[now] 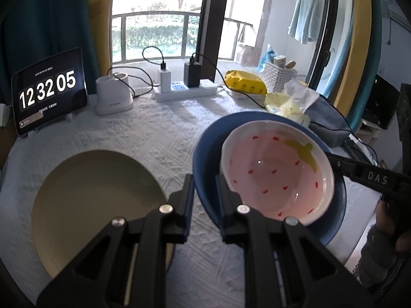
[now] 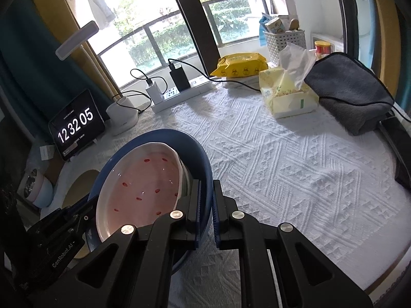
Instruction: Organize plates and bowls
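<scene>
A pink strawberry-pattern bowl [image 1: 274, 174] [image 2: 143, 187] sits inside a larger blue bowl [image 1: 206, 151] [image 2: 191, 148]. My left gripper [image 1: 205, 192] is shut on the blue bowl's near-left rim. My right gripper [image 2: 206, 197] is shut on the opposite rim, and the left wrist view shows its black finger [image 1: 359, 172] at the bowl's right side. The left gripper's body [image 2: 64, 220] shows at the lower left of the right wrist view. The bowls sit tilted between both grippers. A beige plate [image 1: 97, 205] [image 2: 79, 187] lies flat on the table to the left of the bowls.
A white textured cloth [image 2: 282, 166] covers the table. Along the back stand a tablet clock [image 1: 48, 92], a white container [image 1: 114, 95] and a power strip [image 1: 185, 89] with cables. A yellow wipes pack [image 1: 245, 82], a tissue pack [image 2: 290, 95] and a grey cloth [image 2: 352, 89] lie at the right.
</scene>
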Demonstrator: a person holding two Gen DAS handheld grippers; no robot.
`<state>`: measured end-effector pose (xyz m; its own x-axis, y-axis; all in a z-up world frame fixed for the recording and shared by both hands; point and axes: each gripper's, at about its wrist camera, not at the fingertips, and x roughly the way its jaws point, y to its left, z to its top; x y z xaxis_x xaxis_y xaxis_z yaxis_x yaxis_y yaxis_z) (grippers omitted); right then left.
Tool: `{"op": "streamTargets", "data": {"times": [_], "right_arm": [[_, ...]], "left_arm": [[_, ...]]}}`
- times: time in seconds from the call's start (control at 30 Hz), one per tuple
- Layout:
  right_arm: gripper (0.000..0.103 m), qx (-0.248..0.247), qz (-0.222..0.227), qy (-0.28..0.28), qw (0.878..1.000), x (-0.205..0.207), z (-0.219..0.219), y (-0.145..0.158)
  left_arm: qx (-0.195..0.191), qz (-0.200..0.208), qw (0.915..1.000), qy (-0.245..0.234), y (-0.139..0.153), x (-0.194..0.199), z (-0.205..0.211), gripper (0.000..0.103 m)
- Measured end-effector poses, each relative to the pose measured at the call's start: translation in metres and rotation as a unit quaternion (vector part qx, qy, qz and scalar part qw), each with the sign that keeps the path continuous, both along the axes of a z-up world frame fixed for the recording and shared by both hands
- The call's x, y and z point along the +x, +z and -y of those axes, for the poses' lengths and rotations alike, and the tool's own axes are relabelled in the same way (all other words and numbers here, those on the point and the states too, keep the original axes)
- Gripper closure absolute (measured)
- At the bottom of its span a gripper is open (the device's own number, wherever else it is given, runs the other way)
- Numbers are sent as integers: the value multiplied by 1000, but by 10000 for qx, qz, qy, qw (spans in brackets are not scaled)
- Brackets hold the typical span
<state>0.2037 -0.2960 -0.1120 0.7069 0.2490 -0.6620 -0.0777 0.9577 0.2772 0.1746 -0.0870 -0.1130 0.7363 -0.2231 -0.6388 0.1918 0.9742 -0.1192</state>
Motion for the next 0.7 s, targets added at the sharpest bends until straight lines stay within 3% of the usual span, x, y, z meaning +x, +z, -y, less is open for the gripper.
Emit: {"op": "streamTargets", "data": {"times": [0.7], "right_arm": [[92,-125,198,129,9996,-7,-32,25]], "left_arm": [[-228,298,9991,173,21,-14,-33,88]]}}
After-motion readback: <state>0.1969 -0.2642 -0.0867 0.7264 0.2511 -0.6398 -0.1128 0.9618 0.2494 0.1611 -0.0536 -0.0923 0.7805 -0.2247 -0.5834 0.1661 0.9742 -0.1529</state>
